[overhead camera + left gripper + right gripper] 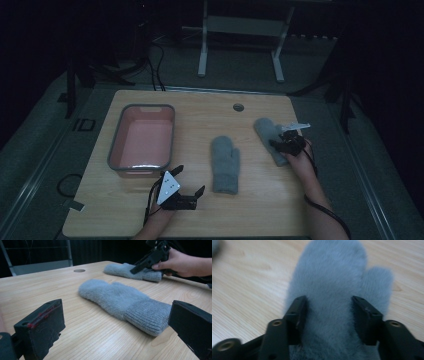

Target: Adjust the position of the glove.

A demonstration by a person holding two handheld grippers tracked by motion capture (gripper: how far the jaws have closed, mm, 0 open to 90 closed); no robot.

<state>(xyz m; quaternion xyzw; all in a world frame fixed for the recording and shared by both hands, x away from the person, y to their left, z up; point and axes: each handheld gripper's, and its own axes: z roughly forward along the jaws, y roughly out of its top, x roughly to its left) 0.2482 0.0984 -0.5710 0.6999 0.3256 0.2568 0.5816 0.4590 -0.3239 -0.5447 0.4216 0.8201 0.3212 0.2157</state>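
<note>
Right gripper (328, 315) grasping the far grey fuzzy knitted mitten (270, 136)

Soft, light and limp, it lies flat on the wooden tabletop (200, 215); the fingers (295, 312) pinch its fleecy middle, though the ribbed cuff looks firmer. The left gripper (190, 187) stands released beside the nearer grey mitten (225, 165).

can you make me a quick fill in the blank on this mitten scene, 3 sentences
1. The right gripper has its jaws down on the far grey mitten, which lies on the ____ table.
2. The pink tub with the grey rim holds ____ mittens.
3. The left gripper hovers with its jaws ____, beside the near mitten.

Missing words: wooden; no; open
</note>
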